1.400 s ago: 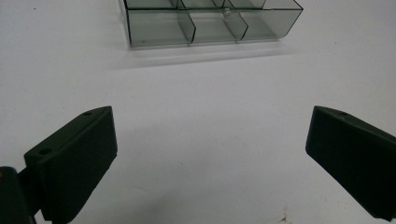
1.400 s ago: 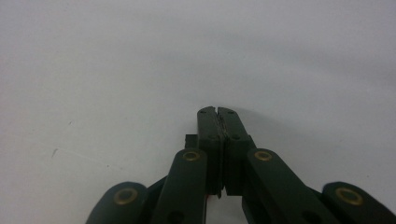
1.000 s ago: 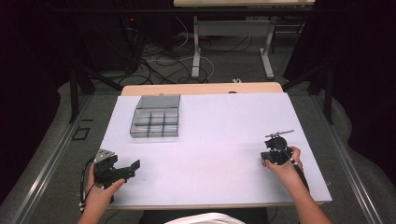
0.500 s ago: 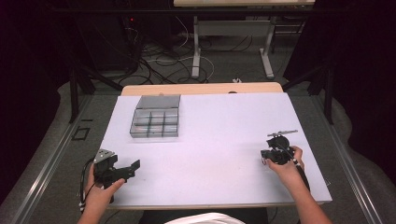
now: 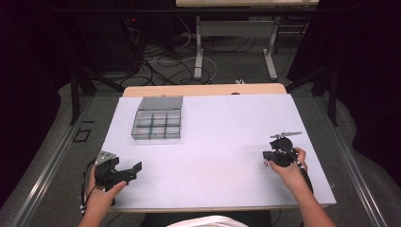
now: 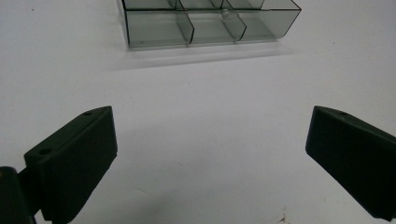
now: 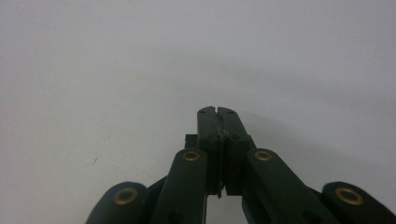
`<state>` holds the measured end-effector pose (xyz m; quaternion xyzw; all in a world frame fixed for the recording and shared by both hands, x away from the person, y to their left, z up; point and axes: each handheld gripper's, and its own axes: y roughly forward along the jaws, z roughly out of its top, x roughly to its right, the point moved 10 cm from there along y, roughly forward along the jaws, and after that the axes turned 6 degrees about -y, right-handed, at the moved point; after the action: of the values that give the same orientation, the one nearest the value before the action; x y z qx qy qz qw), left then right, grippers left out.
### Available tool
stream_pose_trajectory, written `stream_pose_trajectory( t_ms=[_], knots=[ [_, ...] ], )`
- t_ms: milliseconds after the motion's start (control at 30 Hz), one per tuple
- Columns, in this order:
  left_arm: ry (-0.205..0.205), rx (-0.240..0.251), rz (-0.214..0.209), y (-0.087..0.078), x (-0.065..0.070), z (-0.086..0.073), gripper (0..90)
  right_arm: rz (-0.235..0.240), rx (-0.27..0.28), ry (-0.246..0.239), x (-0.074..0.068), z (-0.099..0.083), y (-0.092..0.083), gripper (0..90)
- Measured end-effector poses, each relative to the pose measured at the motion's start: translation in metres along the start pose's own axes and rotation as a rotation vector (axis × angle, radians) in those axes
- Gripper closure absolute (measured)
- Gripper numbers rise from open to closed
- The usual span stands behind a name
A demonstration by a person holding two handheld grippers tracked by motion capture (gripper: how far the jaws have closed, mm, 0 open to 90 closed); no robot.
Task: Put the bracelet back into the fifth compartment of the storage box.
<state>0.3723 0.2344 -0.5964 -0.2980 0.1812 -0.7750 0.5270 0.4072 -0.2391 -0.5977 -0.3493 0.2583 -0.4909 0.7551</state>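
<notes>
A: Where did the two grippers sit on the white table [image 5: 213, 142]?

B: Both lay near the person's edge of it, well apart. The left gripper [image 5: 135, 169] was at the near left corner, held in the left hand [image 5: 101, 196]. The right gripper [image 5: 266, 157] was toward the near right side, in the right hand [image 5: 289, 169].

A: And how did the jaws stand?

B: The left one was spread wide. In the left gripper view its two black jaws rose at either side with bare table between them, and nothing was in its grasp [image 6: 210, 154]. The right one was pressed fully together, jaw faces meeting along a thin seam, with nothing caught between them [image 7: 217, 112].

A: What was there to work on?

B: A clear plastic box [image 5: 157, 118], divided into small compartments, with what looked like a grey lid laid back behind it. It stood toward the far left of the table, well away from both grippers. Its front row of compartments appeared at the top of the left gripper view [image 6: 210, 25], and they looked empty, though the back rows were hard to judge.

A: Why would the left one be spread like that?

B: Most likely because it pointed straight at the box and sat on the nearer side, so it seemed ready to reach for it. The right one, closed and aimed at bare table, looked parked.
</notes>
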Motion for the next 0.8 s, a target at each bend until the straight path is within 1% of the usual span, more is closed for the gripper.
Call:
stream_pose_trajectory(
  t_ms=[100, 133, 533, 633, 733, 800],
  knots=[
    [0.001, -0.003, 0.0, 0.0, 0.0, 0.0, 2.1, 0.003, 0.001, 0.011, -0.002, 0.001, 0.0, 89.2],
    [0.001, -0.003, -0.001, 0.0, 0.0, 0.0, 2.1, 0.001, 0.001, 0.003, -0.002, 0.001, -0.001, 89.2],
    [0.002, -0.004, -0.001, 0.0, 0.0, 0.0, 2.1, 0.009, 0.019, -0.002, -0.006, 0.004, -0.004, 89.2],
    [0.004, -0.005, -0.002, 0.0, 0.0, 0.0, 2.1, 0.016, 0.032, -0.007, -0.007, 0.006, -0.005, 89.2],
    [0.003, -0.002, -0.002, 0.001, 0.0, 0.0, 2.1, 0.033, 0.046, -0.009, -0.012, 0.008, -0.006, 89.2],
    [0.001, -0.003, -0.002, 0.001, 0.0, 0.0, 2.1, 0.043, 0.057, -0.018, -0.014, 0.009, -0.007, 89.1]
  ],
)
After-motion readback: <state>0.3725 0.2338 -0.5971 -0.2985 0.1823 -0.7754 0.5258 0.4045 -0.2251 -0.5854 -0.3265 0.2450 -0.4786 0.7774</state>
